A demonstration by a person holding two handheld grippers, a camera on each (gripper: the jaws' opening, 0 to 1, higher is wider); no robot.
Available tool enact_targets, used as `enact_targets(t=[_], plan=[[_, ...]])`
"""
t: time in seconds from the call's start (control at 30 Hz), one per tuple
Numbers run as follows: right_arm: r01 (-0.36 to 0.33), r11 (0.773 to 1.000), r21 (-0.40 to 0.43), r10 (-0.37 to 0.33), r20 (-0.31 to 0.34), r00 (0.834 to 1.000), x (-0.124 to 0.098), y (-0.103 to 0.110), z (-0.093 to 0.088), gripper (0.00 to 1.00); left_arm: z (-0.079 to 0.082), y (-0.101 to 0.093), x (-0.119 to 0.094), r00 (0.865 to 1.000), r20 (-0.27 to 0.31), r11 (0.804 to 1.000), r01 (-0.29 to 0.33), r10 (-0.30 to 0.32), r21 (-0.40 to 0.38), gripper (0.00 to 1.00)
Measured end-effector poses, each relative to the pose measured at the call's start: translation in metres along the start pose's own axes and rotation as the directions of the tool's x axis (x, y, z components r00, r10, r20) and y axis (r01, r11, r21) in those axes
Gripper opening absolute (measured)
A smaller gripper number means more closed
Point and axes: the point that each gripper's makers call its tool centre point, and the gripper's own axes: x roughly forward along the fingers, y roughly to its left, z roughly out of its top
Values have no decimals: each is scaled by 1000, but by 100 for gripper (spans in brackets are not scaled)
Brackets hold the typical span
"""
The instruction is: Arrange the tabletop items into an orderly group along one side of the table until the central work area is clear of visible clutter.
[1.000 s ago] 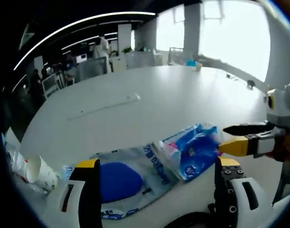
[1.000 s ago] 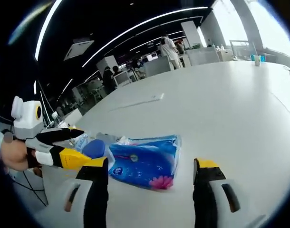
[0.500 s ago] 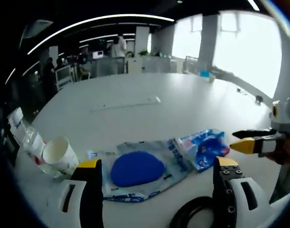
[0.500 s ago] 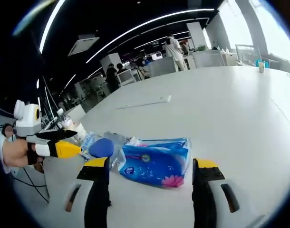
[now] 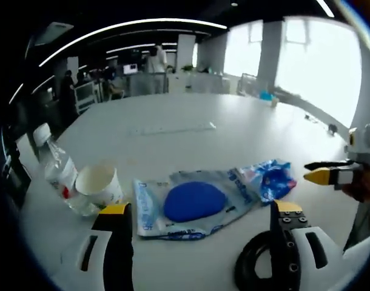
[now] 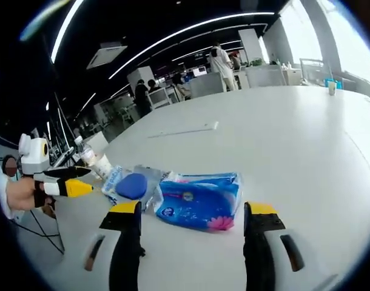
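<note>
White table [image 6: 306, 133], left gripper [image 5: 197, 233] & right gripper [image 6: 192, 233] hovering, jaws apart, prob. empty

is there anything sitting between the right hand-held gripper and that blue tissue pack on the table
Nothing visible does. The right hand-held gripper is open, and the blue tissue pack lies just past its jaws with bare table between them.

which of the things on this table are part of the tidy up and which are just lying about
To tidy:
paper cup
water bottle
clear bag with a blue pad
blue tissue pack
black ring

Lying about:
flat strip far across the table
small cup at the far edge
</note>
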Motion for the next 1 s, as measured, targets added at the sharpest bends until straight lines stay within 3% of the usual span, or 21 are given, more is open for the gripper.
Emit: enact_targets(t=[0.37, 0.57, 0.73, 1.0], plan=[[4, 1000, 8, -4, -12, 1000, -14, 4, -9, 65, -14, 9, -19, 1000, 13, 999, 0, 1, -45, 92], [6, 1000, 15, -6, -11, 1000, -22, 5, -10, 65, -27, 21, -30, 1000, -12, 998, -12, 12, -63, 93], [11, 1000, 28, -11, -7, 1000, -25, 4, -12, 65, -26, 30, -41, 1000, -19, 999, -12, 12, -31, 94], [11, 999, 41, -11, -7, 1000, -30, 6, -11, 65, -24, 49, -57, 1000, 0, 997, -23, 23, -78, 96]])
